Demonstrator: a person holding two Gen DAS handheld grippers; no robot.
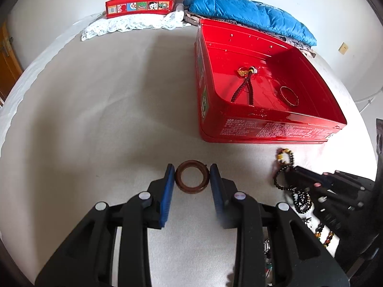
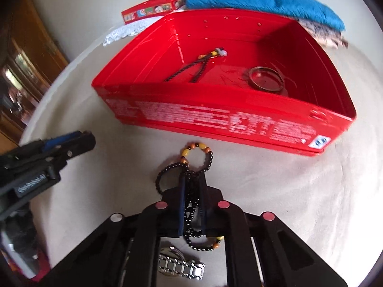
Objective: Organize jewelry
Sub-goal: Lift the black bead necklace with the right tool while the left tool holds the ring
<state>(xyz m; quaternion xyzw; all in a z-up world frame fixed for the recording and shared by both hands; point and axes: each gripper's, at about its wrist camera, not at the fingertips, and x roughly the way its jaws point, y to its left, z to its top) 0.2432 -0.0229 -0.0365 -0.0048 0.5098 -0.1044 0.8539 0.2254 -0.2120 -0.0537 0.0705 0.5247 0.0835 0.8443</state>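
Item: we had the left gripper (image 1: 191, 175) spread wide w/ brown ring (image 1: 191, 176) on cloth between its pads, ungrasped, and right gripper (image 2: 193, 179) clenched on black bead strand (image 2: 191, 167) near red tin (image 2: 239, 119); risk: dangling loops snagging tin rim, ring skidding.

Far back, a folded blue quilted jacket (image 1: 249, 12) lies atop patterned grey fabric (image 1: 301, 46). Left of it, a crumpled white lace cloth (image 1: 134, 25) spreads over the pale table (image 1: 95, 100). A brown wooden door (image 1: 7, 59) shows at far left.
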